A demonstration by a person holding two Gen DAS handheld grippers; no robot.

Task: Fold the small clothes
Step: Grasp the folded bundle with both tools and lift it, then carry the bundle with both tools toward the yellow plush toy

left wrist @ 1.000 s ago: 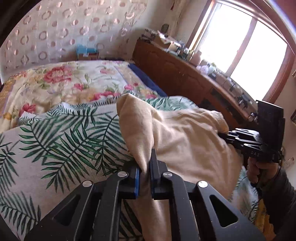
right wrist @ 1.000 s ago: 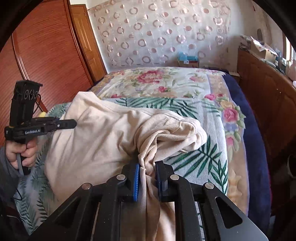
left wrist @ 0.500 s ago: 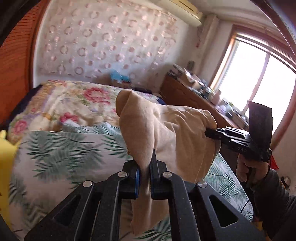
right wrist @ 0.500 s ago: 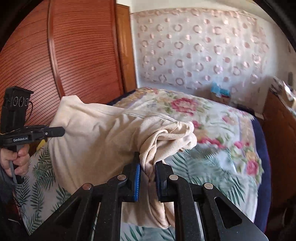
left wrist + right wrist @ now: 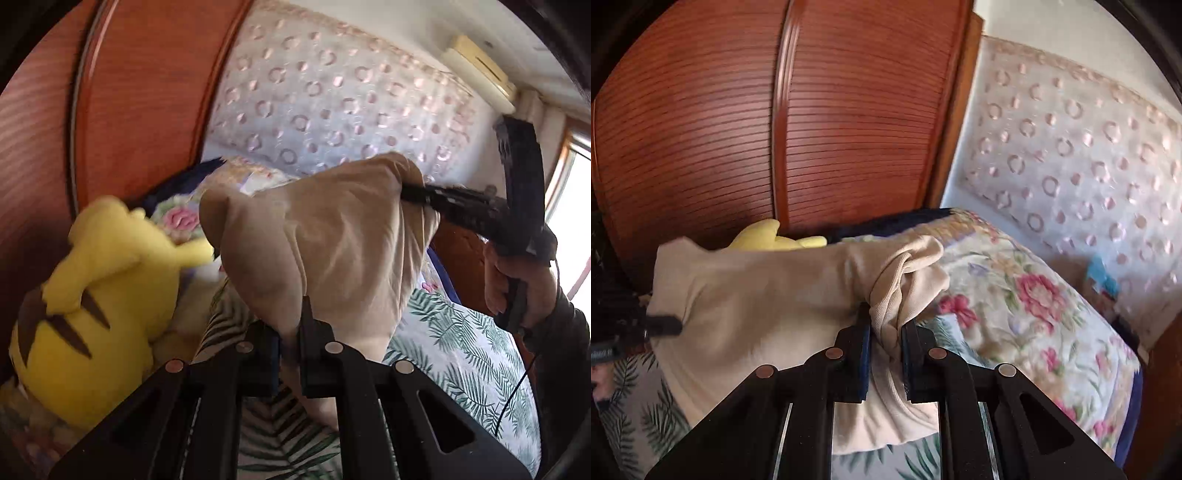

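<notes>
A beige garment [image 5: 332, 240] hangs in the air between my two grippers, lifted off the bed. My left gripper [image 5: 290, 332] is shut on one bunched corner of it. My right gripper [image 5: 884, 332] is shut on the other bunched corner [image 5: 897, 288]. In the left wrist view the right gripper [image 5: 406, 192] shows at the garment's upper right, held by a hand. In the right wrist view the left gripper [image 5: 670, 325] shows at the garment's left edge. The cloth [image 5: 768, 302] is stretched fairly taut between them.
A yellow plush toy [image 5: 103, 295] lies at the left of the bed. The palm-leaf cover [image 5: 461, 350] and floral quilt [image 5: 1034, 295] lie below. A wooden slatted wardrobe [image 5: 775, 129] stands at the left, a patterned headboard [image 5: 1089, 147] behind.
Both grippers have lifted the garment off the bed and swung left toward the wardrobe. The plush toy has come into view. Both stay shut on the cloth.
</notes>
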